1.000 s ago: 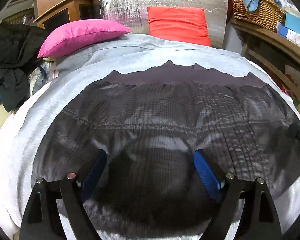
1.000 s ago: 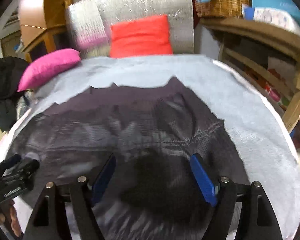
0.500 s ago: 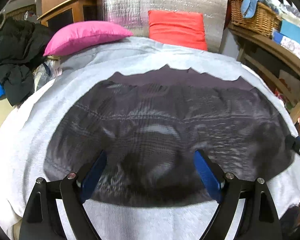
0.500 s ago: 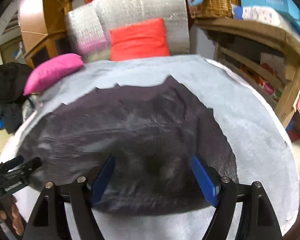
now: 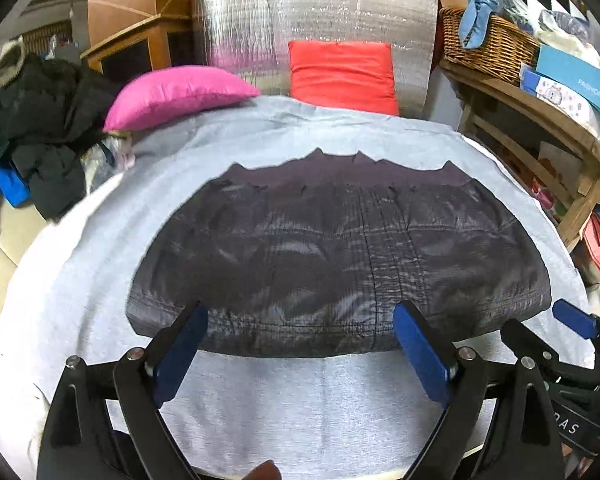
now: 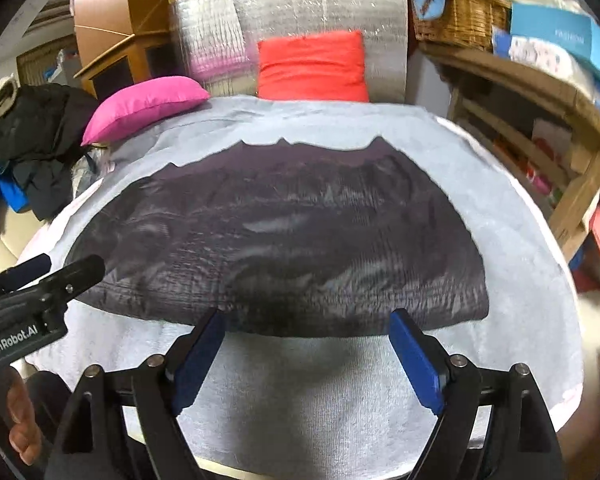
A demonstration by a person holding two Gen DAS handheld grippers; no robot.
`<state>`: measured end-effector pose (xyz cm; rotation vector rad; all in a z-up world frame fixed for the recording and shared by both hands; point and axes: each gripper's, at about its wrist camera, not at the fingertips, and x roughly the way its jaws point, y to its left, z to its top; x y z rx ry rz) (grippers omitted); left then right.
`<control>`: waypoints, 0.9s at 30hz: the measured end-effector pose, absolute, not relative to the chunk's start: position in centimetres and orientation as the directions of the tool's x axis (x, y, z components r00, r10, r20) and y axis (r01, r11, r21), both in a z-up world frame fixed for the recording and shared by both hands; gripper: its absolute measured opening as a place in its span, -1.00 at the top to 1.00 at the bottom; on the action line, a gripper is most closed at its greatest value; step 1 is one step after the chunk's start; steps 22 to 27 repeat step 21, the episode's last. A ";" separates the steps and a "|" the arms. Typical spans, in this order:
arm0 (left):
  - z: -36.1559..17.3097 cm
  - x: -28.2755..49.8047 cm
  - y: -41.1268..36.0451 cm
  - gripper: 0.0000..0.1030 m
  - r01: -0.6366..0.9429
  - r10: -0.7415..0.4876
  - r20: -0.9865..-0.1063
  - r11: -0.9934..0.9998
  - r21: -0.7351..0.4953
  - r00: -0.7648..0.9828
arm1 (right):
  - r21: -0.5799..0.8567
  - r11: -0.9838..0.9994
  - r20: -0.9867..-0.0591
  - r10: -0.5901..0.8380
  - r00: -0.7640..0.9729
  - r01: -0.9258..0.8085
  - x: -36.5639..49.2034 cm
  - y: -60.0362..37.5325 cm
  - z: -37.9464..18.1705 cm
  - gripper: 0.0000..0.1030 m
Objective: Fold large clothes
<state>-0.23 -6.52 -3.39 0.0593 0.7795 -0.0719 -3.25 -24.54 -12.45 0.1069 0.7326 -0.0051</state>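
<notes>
Left wrist view, biggest first: 1 round table under a grey cloth (image 5: 260,412), 1 dark quilted garment (image 5: 340,248) spread flat on it w/ a plain purple-ish band along its far edge, 1 silver padded backrest (image 5: 320,12) behind the table. Then 1 heap of black clothes (image 5: 40,120) w/ a bit of blue at far left, 1 wooden shelf (image 5: 540,120) at right carrying 1 wicker basket (image 5: 488,44) & a few boxes, blurred, count unclear. 2 cushions at the table's far side: 1 pink cushion (image 5: 180,92), 1 red cushion (image 5: 342,76) propped on the backrest. 2 grippers.

Left gripper (image 5: 300,344): jaws spread wide, have just been opening a bit more, nothing between the blue pads; it hangs over bare cloth, pad tips lined up w/ the garment's near hem in this view, contact can't be told. Garment lies ahead of it, centred on the table, well short of the cushions.

Right gripper (image 6: 304,354): also released, jaws likewise just widening, empty; garment's near hem sits just past its tips, rest of the fabric stretching away & to the left. In right wrist view the left gripper pokes in at left edge beside the garment's left end, w/ part of a hand (image 6: 22,426) below it.
</notes>
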 end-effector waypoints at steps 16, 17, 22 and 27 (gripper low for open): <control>-1.6 -0.9 -6.5 -0.91 0.084 -0.060 -0.672 0.996 0.003 0.738 | 0.062 0.997 -0.634 0.003 0.773 0.046 -3.5 -24.1 -10.7 -0.68; -1.5 -0.8 -6.6 -0.91 0.088 -0.063 -0.672 0.996 0.003 0.738 | 0.059 0.997 -0.633 0.000 0.775 0.047 -3.5 -24.1 -10.7 -0.68; -1.5 -0.6 -6.6 -0.91 0.084 -0.065 -0.672 0.996 -0.003 0.738 | 0.058 0.997 -0.635 -0.001 0.773 0.049 -3.2 -24.2 -10.7 -0.68; -1.5 -0.6 -6.6 -0.91 0.084 -0.065 -0.672 0.996 -0.003 0.738 | 0.058 0.997 -0.635 -0.001 0.773 0.049 -3.2 -24.2 -10.7 -0.68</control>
